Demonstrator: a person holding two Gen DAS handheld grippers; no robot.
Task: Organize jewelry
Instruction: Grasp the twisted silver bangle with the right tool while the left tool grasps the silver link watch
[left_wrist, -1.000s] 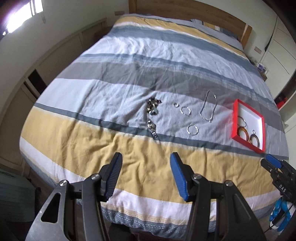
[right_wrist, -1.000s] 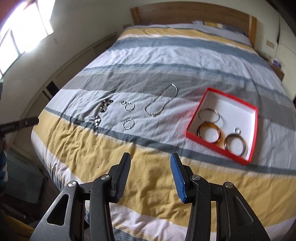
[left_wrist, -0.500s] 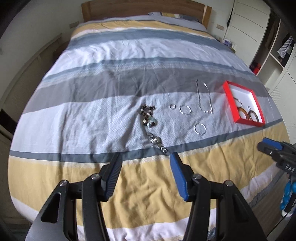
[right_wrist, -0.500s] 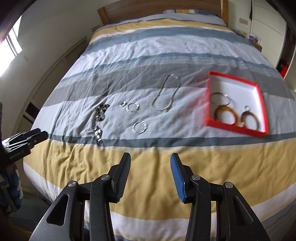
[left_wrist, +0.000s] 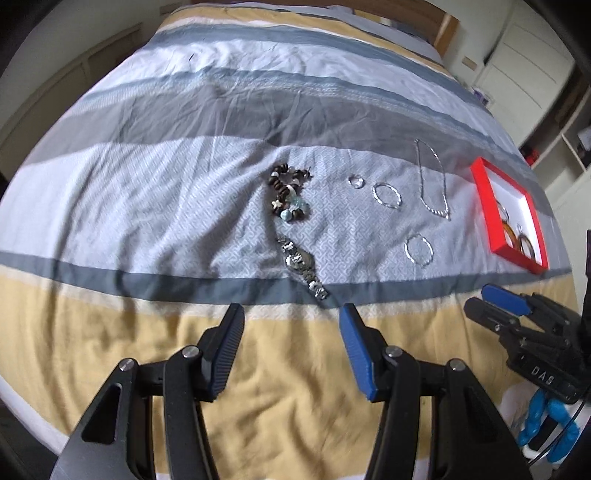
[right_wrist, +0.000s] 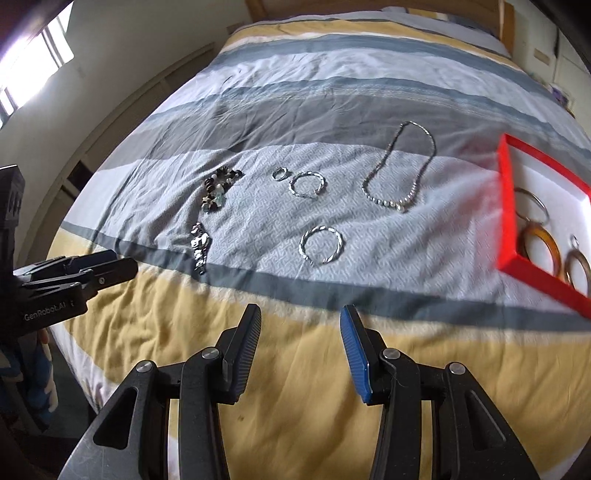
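Jewelry lies loose on a striped bedspread: a dark beaded bracelet (left_wrist: 288, 194), a silver watch (left_wrist: 301, 264), a small ring (left_wrist: 357, 181), two twisted silver bangles (left_wrist: 386, 194) (left_wrist: 418, 250) and a silver necklace (left_wrist: 433, 181). A red tray (left_wrist: 484, 199) at the right holds three bangles (right_wrist: 539, 242). My left gripper (left_wrist: 291, 314) is open and empty above the yellow stripe, short of the watch. My right gripper (right_wrist: 301, 314) is open and empty, just short of the near bangle (right_wrist: 320, 244).
The bed's wooden headboard (right_wrist: 506, 18) is far back. A wall with a window (right_wrist: 33, 62) runs along the left. White cupboards (left_wrist: 528, 70) stand to the right. The bed's near edge (right_wrist: 77, 365) drops off below the left gripper (right_wrist: 77, 275).
Both grippers have moved forward and closer to the jewelry, which now looks larger. Both views swung sideways. Both stayed open and empty.
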